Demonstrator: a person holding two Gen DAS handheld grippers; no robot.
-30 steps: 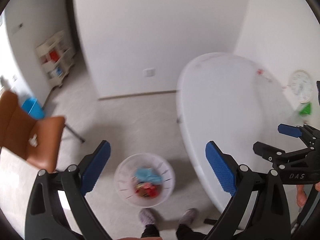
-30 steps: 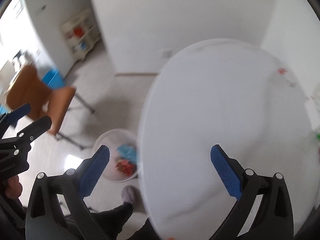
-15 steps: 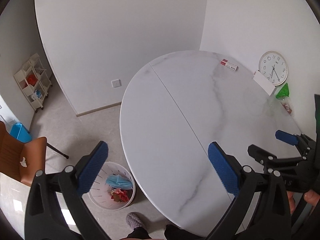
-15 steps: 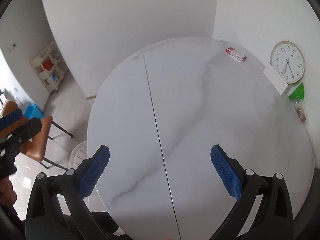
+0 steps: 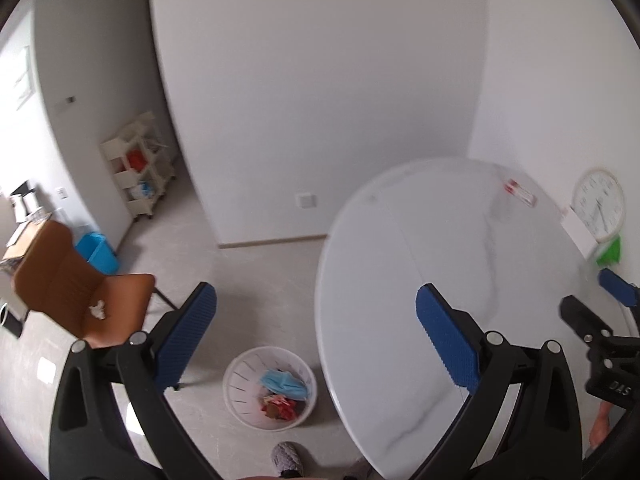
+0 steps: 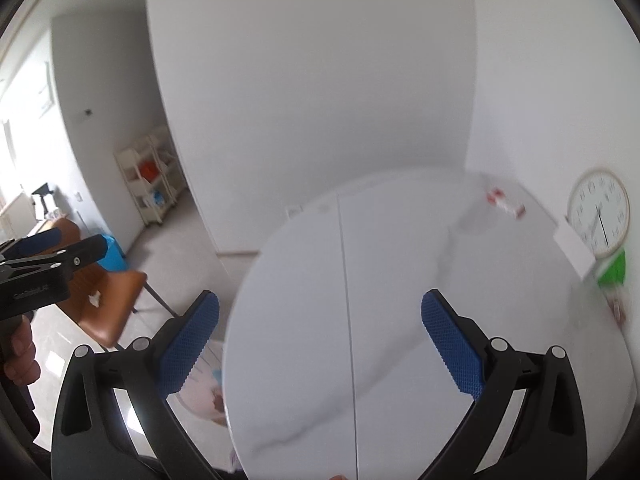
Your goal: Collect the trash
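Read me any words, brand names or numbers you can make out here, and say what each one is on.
"DAS": white letters on the black body of the right gripper, seen in the left wrist view.
Embossed label on the black left gripper: too faint to read.
Round white wall clock: numerals too blurred.
Small red and white box on the white marble table: print blurred.

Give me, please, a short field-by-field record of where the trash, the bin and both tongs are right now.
left tongs: open, empty, above the floor by the table edge
right tongs: open, empty, over the table
bin: white, on the floor beside the table; holds a blue mask and red scraps
chair: brown, crumpled white scrap on the seat
table far side: red-and-white packet, green wrapper near the clock
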